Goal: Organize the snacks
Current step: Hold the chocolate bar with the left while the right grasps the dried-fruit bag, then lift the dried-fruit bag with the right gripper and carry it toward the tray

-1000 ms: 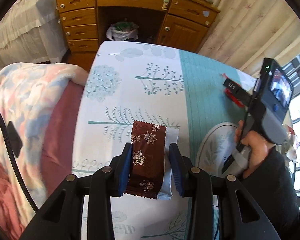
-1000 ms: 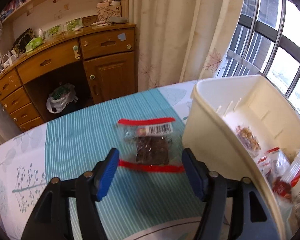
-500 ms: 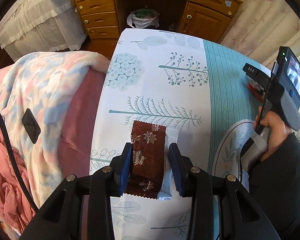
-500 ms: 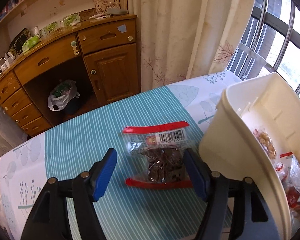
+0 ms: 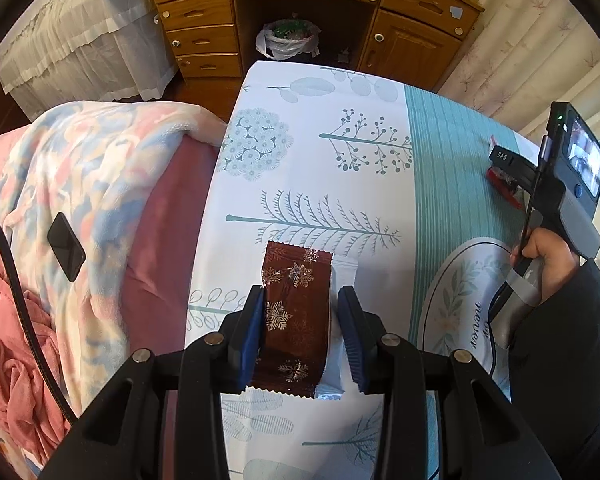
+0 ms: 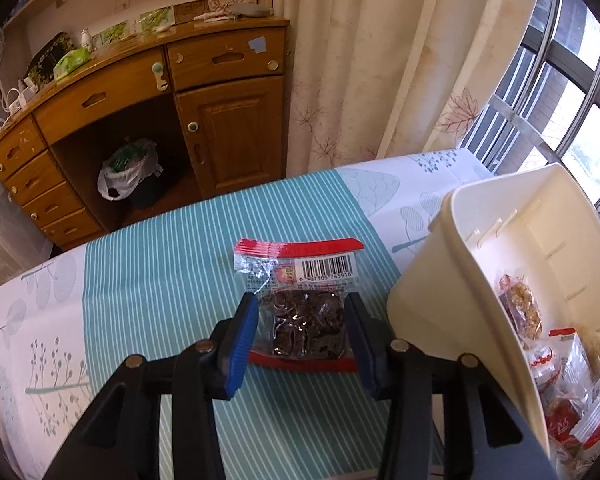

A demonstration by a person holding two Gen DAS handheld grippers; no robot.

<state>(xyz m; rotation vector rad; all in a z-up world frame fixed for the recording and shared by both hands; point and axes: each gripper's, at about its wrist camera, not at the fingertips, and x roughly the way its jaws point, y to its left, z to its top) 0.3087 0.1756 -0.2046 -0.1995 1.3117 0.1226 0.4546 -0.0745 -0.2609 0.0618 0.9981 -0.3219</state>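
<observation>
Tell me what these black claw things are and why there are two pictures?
A person holds a gripper in each hand, each with a small camera looking along its fingers. One picture is from the left gripper, shut on a brown snowflake snack packet plus a white packet. The other is from the right gripper, whose jaws have just been closing around a clear red-edged snack bag lying on the striped tablecloth. Beside it, a cream tub already holds snacks.
</observation>
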